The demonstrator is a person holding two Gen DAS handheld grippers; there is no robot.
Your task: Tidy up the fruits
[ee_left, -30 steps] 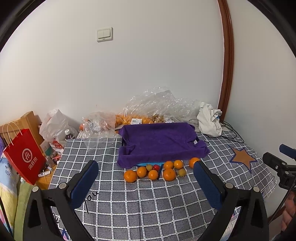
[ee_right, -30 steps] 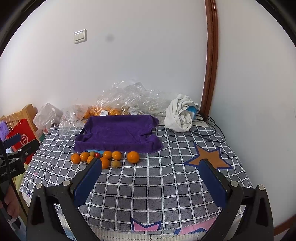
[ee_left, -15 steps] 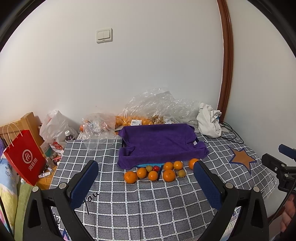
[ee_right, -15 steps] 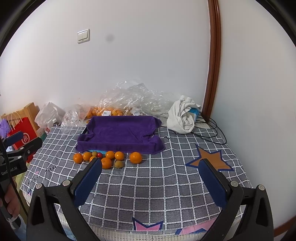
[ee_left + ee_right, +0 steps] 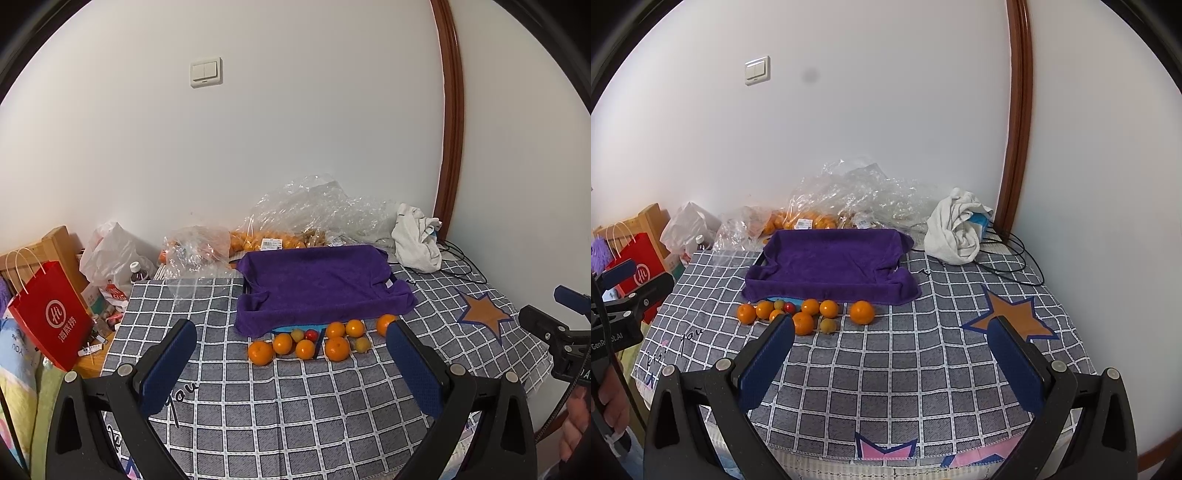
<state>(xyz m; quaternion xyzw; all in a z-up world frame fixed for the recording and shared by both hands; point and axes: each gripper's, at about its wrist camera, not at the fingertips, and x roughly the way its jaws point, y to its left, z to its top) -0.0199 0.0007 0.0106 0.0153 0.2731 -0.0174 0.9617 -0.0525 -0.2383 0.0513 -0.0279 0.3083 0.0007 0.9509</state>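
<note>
Left wrist view: the left gripper (image 5: pixel 291 365) has its fingers (image 5: pixel 168 363) spread wide with nothing between them, hanging above the near part of the checked cloth (image 5: pixel 295 424) that covers the tabletop. From the right wrist view, the right gripper (image 5: pixel 894 363) is likewise wide apart and empty, held level and aimed forward, well short of the fruit.

Beyond both pairs of fingers, a loose row of oranges (image 5: pixel 862 312) lies with a few smaller fruits, one red (image 5: pixel 789 306) and a couple yellowish (image 5: pixel 828 325), just in front of a purple towel (image 5: pixel 831 264) draped over what seems to be a tray; a blue edge peeks from under it. Behind the towel sit crumpled plastic bags (image 5: pixel 314 214) with more oranges inside.

Sorting looks not yet begun: no fruit is held, and the towel-lined tray is bare. The next move, as I judge it, calls for one gripper to advance and drop to a fruit at the row's edge, closing gently so it does not roll away.
</note>
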